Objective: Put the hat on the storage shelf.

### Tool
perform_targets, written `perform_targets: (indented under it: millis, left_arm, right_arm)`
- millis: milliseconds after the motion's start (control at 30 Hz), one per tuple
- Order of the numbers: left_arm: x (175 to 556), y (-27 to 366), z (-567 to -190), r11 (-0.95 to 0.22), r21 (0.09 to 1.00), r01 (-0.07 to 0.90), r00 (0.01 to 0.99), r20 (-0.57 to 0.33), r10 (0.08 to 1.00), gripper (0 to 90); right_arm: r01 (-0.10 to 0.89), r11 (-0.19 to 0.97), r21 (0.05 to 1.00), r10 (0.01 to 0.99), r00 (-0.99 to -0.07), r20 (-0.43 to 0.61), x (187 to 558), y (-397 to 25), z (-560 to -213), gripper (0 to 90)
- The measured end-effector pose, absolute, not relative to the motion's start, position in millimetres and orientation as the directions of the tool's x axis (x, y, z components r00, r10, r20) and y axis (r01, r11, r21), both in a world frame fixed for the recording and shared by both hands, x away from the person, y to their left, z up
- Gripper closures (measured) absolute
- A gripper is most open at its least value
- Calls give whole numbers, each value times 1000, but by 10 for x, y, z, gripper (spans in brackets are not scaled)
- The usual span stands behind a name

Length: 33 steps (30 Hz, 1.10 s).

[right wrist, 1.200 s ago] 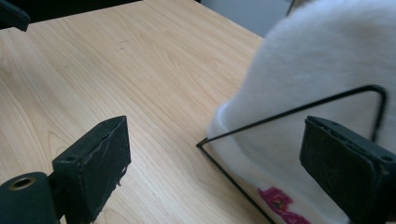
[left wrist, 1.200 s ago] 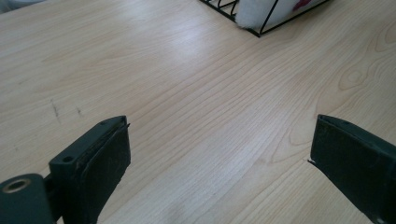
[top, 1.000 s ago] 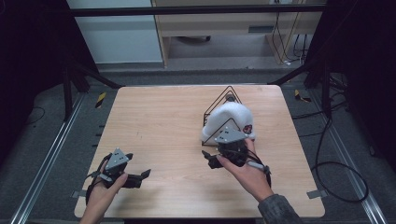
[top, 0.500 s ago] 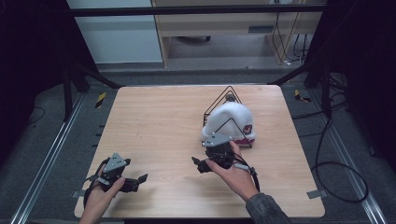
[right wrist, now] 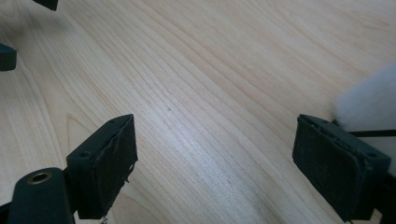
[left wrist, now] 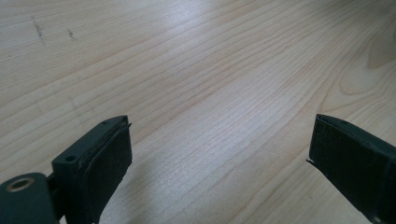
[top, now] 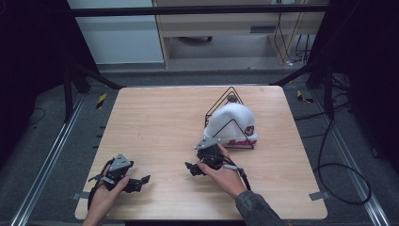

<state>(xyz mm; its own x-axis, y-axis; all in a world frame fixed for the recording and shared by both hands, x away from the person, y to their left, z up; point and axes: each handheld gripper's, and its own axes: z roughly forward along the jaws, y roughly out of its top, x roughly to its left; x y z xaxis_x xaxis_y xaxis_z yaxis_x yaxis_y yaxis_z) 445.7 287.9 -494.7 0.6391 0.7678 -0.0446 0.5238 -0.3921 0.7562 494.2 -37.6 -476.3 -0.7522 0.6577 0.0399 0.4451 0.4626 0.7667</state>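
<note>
A white knit hat [top: 230, 123] with dark red lettering on its band sits over a black wire stand [top: 225, 98] at the table's right middle. My right gripper [top: 192, 168] lies low over the wood just in front and left of the hat, apart from it, jaws pointing left. In the right gripper view the gripper [right wrist: 215, 121] is open over bare wood, with the hat's fuzzy edge [right wrist: 369, 100] beside the right jaw. My left gripper [top: 141, 182] rests near the front left edge. It is open [left wrist: 219, 126] with nothing between its pads.
The wooden table [top: 160, 117] has bare room across its left and back. The left gripper's jaw tips [right wrist: 7, 56] show at the top left of the right gripper view. Cables [top: 329, 169] lie on the floor to the right, and black frame posts stand around the table.
My right gripper has drawn back from the hat toward the front left and turned to point left. The left gripper has shifted only slightly.
</note>
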Motion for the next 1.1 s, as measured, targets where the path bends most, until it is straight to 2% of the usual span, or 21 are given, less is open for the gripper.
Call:
perform_targets:
  millis: [367,767,1000,1100]
  left_arm:
    - [4647,2780,-5020,-407,751,520,634,-20,773,58]
    - [4792,2714,-5057,-388,763,517,594,7,805,71]
    - [4833,2701,-5072,-445,728,521,593,66,803,57]
    - [4854,2713,-5080,-429,724,540,585,44,810,37]
  right_arm:
    - [493,484,723,672,-739,54,5074,-261,-4998,137]
    - [517,396,759,750,-659,58,5188,-187,-5096,144]
    - [498,448,742,751,-660,-10,5180,-100,-5105,107]
    - [502,447,741,754,-657,-9,5182,-97,-5107,103]
